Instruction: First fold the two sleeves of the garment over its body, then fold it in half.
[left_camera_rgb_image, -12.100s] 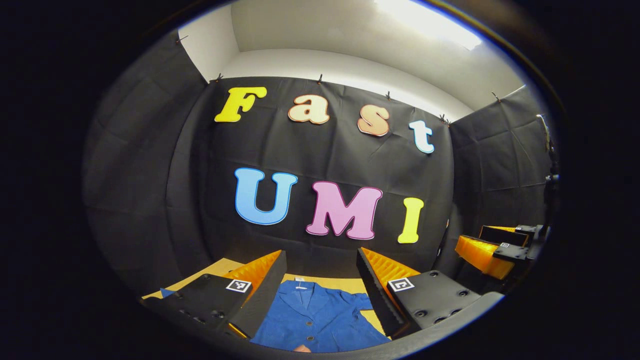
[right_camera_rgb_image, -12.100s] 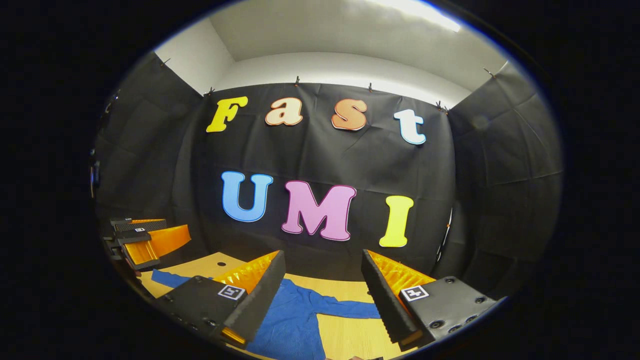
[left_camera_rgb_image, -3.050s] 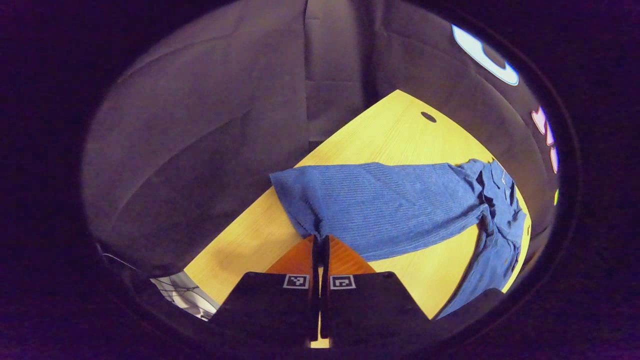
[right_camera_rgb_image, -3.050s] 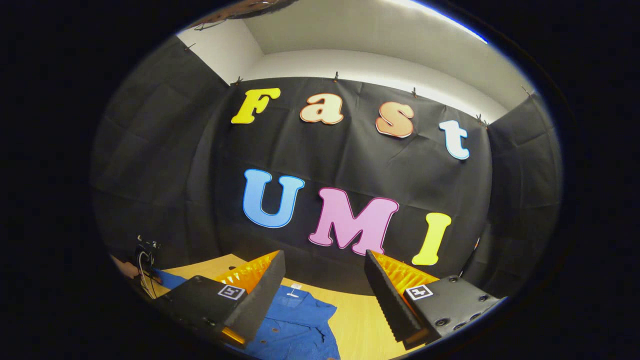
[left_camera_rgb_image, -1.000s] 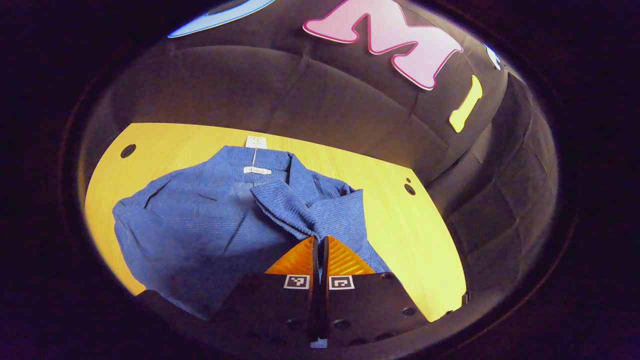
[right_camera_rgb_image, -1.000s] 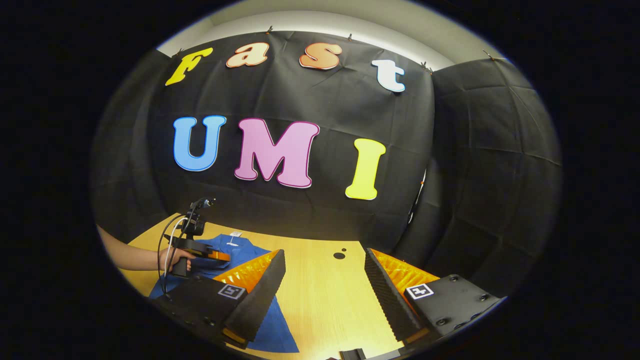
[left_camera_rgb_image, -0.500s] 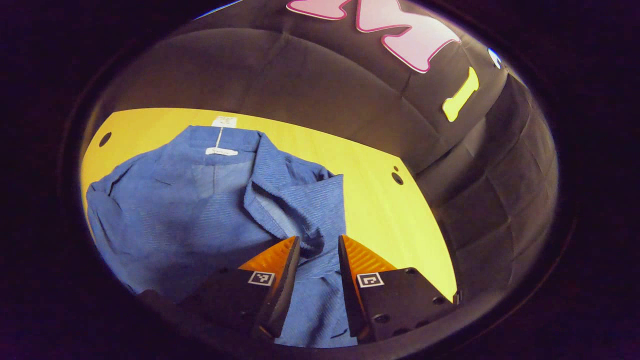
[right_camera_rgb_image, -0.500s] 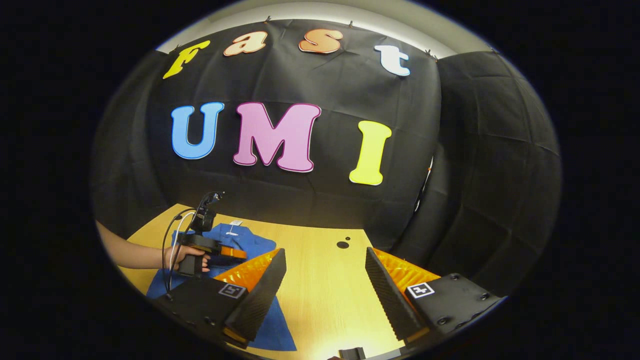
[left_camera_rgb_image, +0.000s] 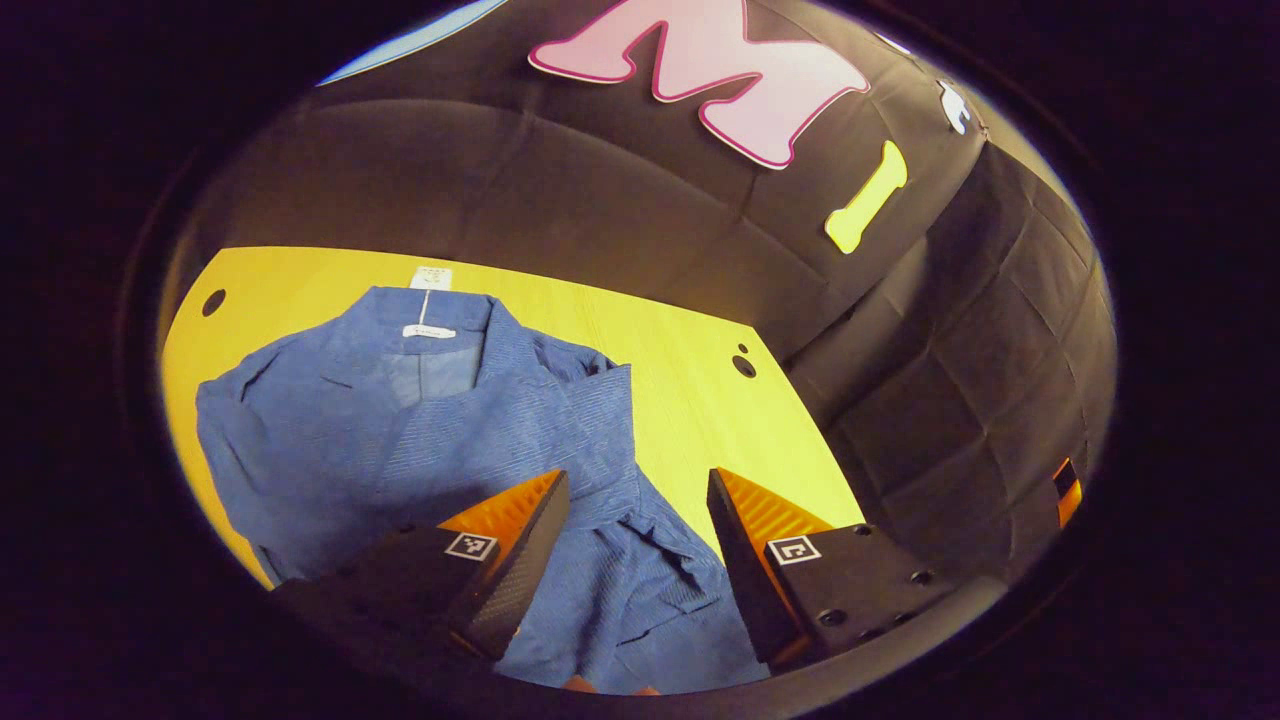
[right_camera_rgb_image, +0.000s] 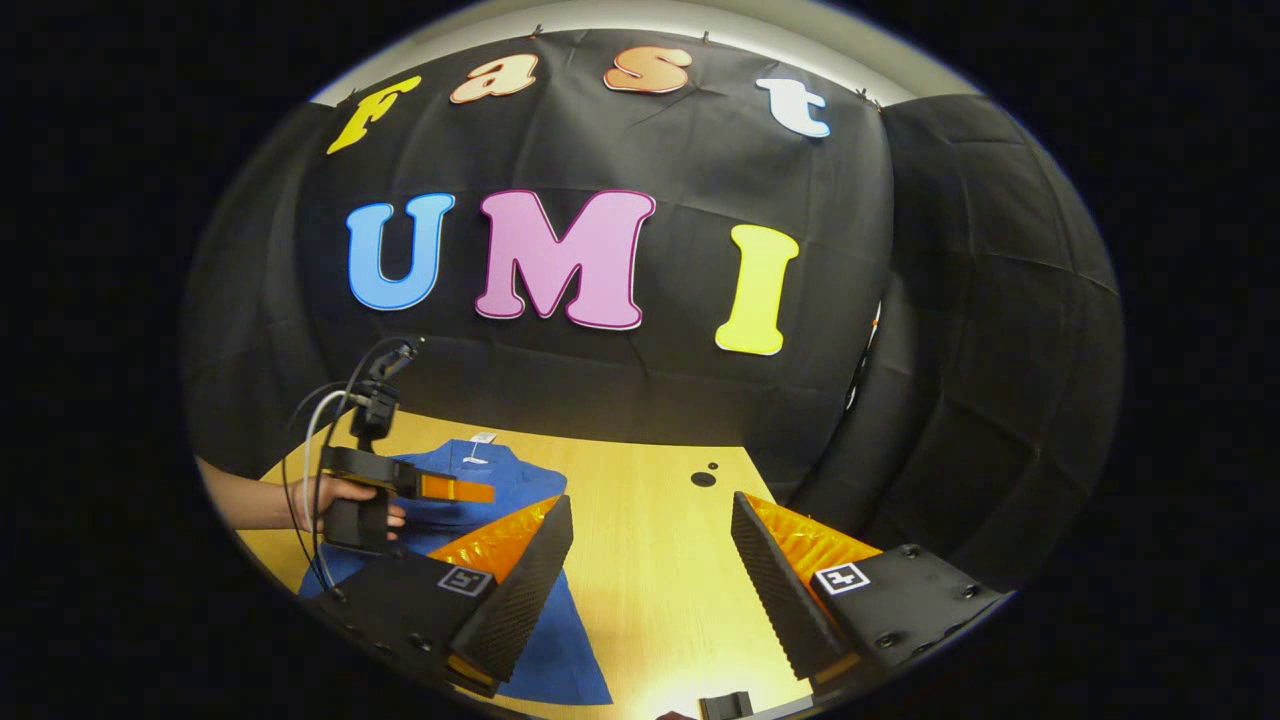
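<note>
A blue buttoned shirt (left_camera_rgb_image: 420, 430) lies flat on the yellow wooden table (left_camera_rgb_image: 700, 400), collar and white tag at the far side. One sleeve (left_camera_rgb_image: 605, 450) lies folded across the shirt's body. My left gripper (left_camera_rgb_image: 635, 492) hovers open just above that sleeve, with nothing between its fingers. In the right gripper view the same shirt (right_camera_rgb_image: 500, 478) lies at the left, and a hand holds the left gripper (right_camera_rgb_image: 482, 492) over it. My right gripper (right_camera_rgb_image: 650, 510) stands open over the bare table (right_camera_rgb_image: 650, 580) to the right of the shirt, holding nothing.
Small round holes mark the tabletop near its far right corner (left_camera_rgb_image: 742, 365) (right_camera_rgb_image: 703, 478) and far left corner (left_camera_rgb_image: 212, 302). Black cloth walls close the booth behind and to the right of the table.
My left gripper carried the sleeve over the shirt's body, then opened and let it go; it has lifted slightly. The right gripper stayed open and tilted down toward the table.
</note>
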